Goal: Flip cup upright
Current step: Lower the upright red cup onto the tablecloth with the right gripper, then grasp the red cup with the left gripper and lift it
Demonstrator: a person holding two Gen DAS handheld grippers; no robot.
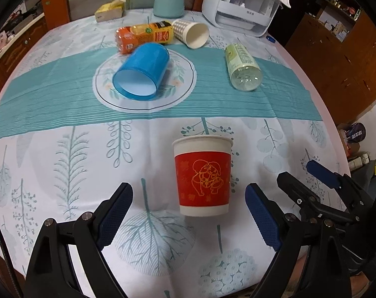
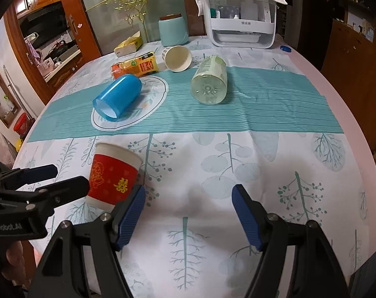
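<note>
A red and white paper cup (image 1: 203, 176) stands upright on the tablecloth, rim up. My left gripper (image 1: 188, 211) is open, its blue pads on either side of the cup and apart from it. The cup also shows in the right wrist view (image 2: 113, 176), at the left. My right gripper (image 2: 188, 213) is open and empty over bare cloth, to the right of the cup. A blue plastic cup (image 1: 142, 70) lies on its side on a round printed patch. A checked paper cup (image 1: 191, 33) lies on its side farther back.
An orange bottle (image 1: 144, 36) and a clear green-labelled bottle (image 1: 242, 67) lie on their sides on the teal band. A teal canister (image 1: 169, 0), a yellow tissue box (image 1: 109, 11) and a white appliance (image 1: 240, 7) stand at the far edge. The right gripper shows at the right in the left wrist view (image 1: 312, 176).
</note>
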